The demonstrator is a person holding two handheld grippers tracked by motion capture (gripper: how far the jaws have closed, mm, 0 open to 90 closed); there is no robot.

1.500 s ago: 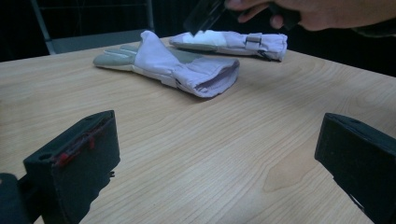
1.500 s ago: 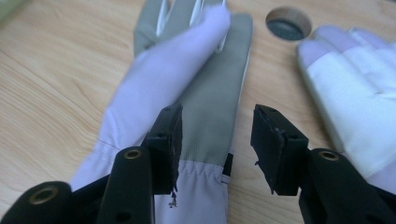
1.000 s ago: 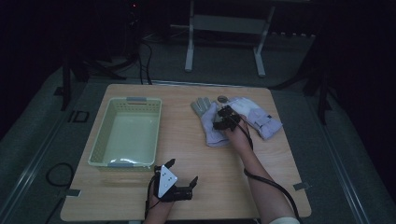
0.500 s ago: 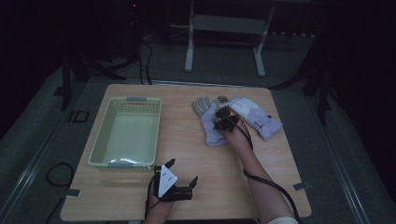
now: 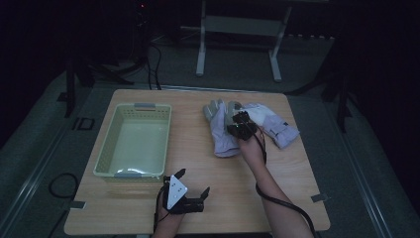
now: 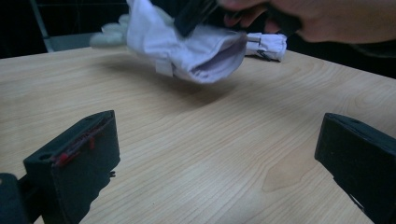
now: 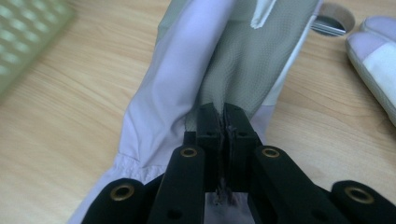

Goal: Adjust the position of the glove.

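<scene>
The right gripper [image 7: 223, 122] has just been closing; its black jaws now pinch the soft glove [image 7: 187, 84], pale purple cloth w/ a grey bumpy palm, at the far middle of the wooden table [image 5: 208, 163], near the holey green basket [image 5: 111, 144]. Glove's cuff end is cut off in the right gripper view; a 2nd glove [image 5: 275, 126] lies just beside. Left gripper [image 5: 190, 191] rests near the table's front edge, jaws wide apart, holding nothing.

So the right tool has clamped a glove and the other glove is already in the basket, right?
Not quite. The right tool is clamped on a glove, but the other glove lies on the table, not in the basket. The high view shows it.
</scene>
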